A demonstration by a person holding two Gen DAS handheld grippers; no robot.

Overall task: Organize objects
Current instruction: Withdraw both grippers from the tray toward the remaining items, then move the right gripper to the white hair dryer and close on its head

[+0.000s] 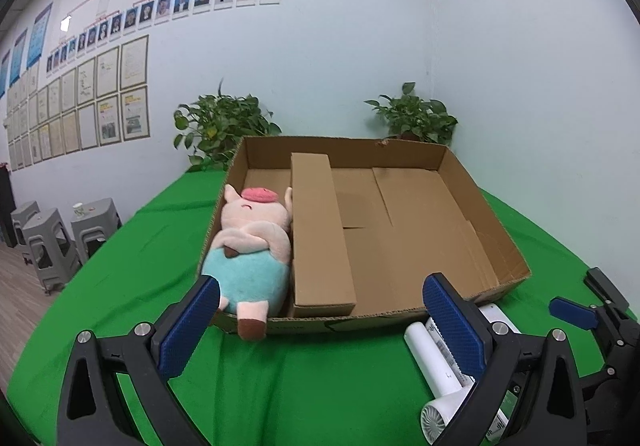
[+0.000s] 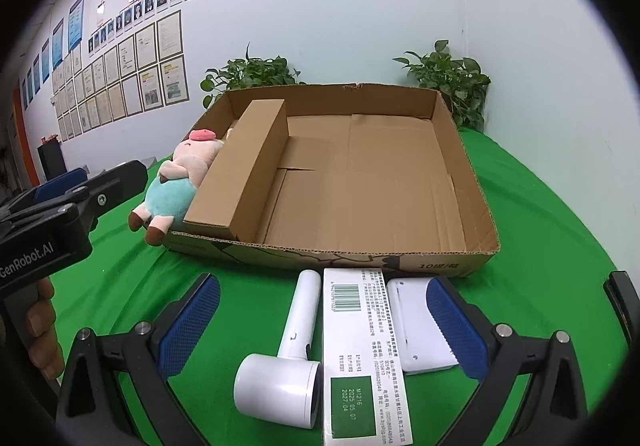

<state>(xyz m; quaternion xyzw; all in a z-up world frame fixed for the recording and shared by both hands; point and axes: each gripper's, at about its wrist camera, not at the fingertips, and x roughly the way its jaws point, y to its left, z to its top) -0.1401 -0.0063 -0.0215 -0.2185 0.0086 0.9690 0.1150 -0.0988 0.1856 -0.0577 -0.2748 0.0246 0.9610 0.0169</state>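
The left gripper (image 1: 320,318) hangs with its jaws spread wide, nothing between the blue pads (image 1: 188,330), fingers pointing forward and slightly down. Seen from the right wrist, the left gripper (image 2: 80,185) sits off to the left at about the same height, a hand (image 2: 40,330) wrapped around its grip; only some fingers show, so the hold itself is hard to judge. The right gripper (image 2: 324,330) is likewise wide open, its pads (image 2: 456,330) apart and clamping nothing. From the left wrist, the right gripper (image 1: 588,306) shows at the right edge, close alongside.
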